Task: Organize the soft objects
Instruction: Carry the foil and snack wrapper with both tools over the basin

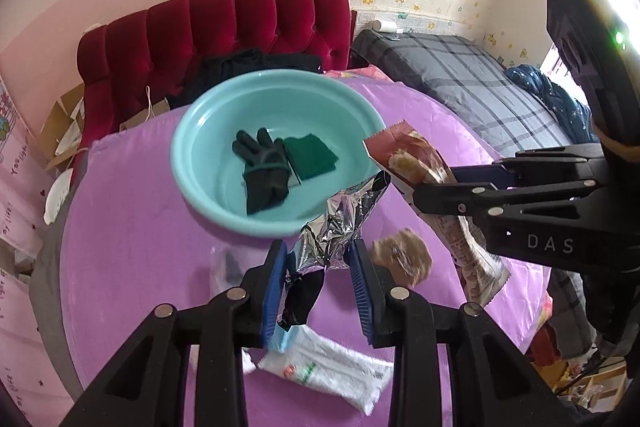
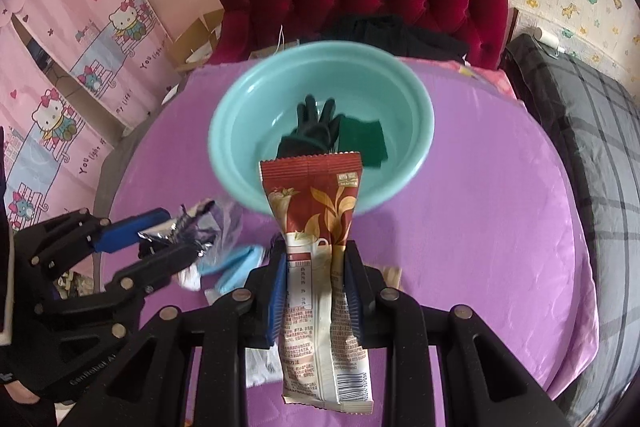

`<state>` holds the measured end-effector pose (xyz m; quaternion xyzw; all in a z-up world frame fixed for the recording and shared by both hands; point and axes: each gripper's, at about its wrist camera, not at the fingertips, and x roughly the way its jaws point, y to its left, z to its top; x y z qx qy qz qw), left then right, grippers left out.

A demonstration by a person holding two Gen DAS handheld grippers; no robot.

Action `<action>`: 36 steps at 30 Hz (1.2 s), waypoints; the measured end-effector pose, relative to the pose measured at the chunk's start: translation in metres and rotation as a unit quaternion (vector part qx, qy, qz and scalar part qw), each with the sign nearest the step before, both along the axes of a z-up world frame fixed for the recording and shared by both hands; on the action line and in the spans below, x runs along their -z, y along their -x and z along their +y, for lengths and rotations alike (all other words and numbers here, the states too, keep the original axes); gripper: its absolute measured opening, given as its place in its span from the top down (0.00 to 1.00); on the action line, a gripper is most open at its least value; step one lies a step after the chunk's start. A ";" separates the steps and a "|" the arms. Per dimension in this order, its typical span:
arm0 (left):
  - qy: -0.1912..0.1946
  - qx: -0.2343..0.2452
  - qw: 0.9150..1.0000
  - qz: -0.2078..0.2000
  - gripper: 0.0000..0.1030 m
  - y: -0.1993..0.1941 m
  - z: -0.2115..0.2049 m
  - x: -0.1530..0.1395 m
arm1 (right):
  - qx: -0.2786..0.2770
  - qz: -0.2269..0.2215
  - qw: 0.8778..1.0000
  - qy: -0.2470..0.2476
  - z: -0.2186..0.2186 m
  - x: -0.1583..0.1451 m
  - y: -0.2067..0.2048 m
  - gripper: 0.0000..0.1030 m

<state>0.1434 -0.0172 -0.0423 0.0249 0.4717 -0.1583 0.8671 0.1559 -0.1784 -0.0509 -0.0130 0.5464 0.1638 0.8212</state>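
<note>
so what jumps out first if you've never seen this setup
The teal basin at the far side of the purple table, with a black glove and a green cloth inside. Nearer, each gripper holds a packet off the table: the right gripper a red snack packet, the left gripper a crumpled silver wrapper.

Both tongs are matte black plastic frames with triangular cut-outs and round silver pins at the joints. The left tongs (image 1: 318, 287) carry ribbed blue pads (image 1: 362, 287) on the fingers, and so do the right tongs (image 2: 316, 291). White "DAS" lettering marks the right frame, whose housing shows a green light; fainter lettering on the left frame perhaps reads "GenRobot".
</note>
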 end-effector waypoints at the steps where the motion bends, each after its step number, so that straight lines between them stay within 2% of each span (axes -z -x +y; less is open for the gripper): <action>1: -0.002 0.000 1.000 -0.002 0.66 -0.005 0.000 -0.001 | 0.000 -0.001 1.000 -0.002 0.001 -0.002 -0.005 0.73; 17: -0.008 -0.007 1.000 0.001 0.66 -0.089 0.011 0.014 | 0.014 0.003 1.000 -0.019 0.015 0.003 -0.094 0.73; 30: -0.013 -0.021 1.000 0.016 0.66 -0.143 0.019 0.045 | 0.051 0.021 0.998 -0.037 0.020 0.039 -0.155 0.73; 36: -0.020 -0.026 0.999 0.030 0.66 -0.161 0.023 0.067 | 0.062 0.032 0.997 -0.027 0.022 0.062 -0.174 0.73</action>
